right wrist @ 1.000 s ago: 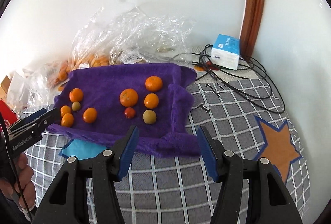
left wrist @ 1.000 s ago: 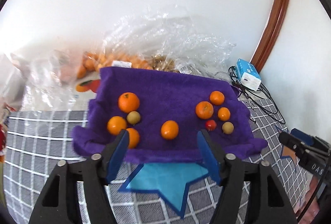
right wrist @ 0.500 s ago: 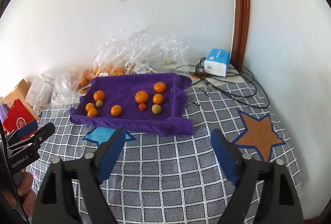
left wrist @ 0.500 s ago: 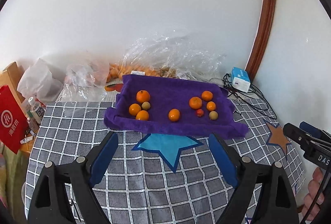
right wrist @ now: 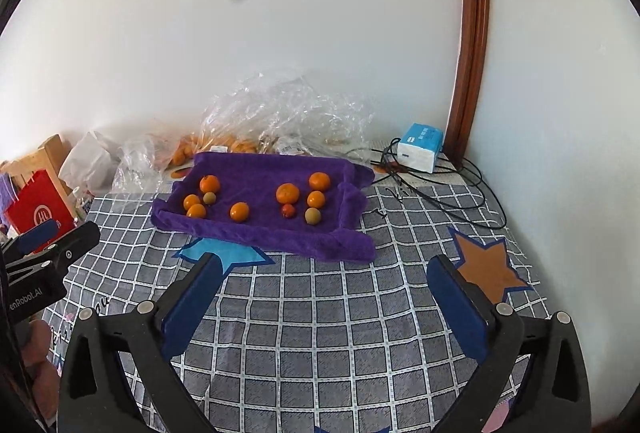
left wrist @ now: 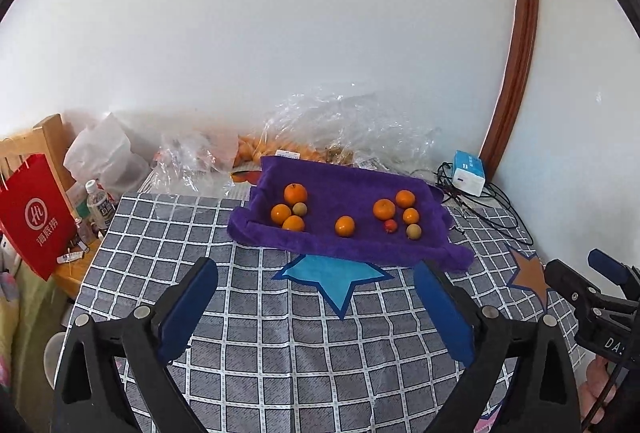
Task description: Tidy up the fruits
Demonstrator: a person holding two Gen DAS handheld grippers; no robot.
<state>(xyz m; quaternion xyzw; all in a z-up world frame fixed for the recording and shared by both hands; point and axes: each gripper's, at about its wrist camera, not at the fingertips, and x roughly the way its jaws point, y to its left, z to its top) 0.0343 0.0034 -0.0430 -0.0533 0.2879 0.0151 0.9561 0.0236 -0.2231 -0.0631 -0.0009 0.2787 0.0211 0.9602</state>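
**Both grippers wide open, short of the fruit tray**

The left gripper (left wrist: pixel 316 297) hangs with its blue pads spread wide and empty over the grey checked tablecloth (left wrist: pixel 280 353). Ahead of it the purple towel-lined tray (left wrist: pixel 344 245) holds round orange tangerines (left wrist: pixel 345 225). The right gripper (right wrist: pixel 324 297) is likewise wide apart and empty, the tray ahead to its left

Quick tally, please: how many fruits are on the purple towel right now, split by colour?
Orange: 7, e.g.
Tan-green: 2, e.g.
Red: 1
Total: 10, all on the towel
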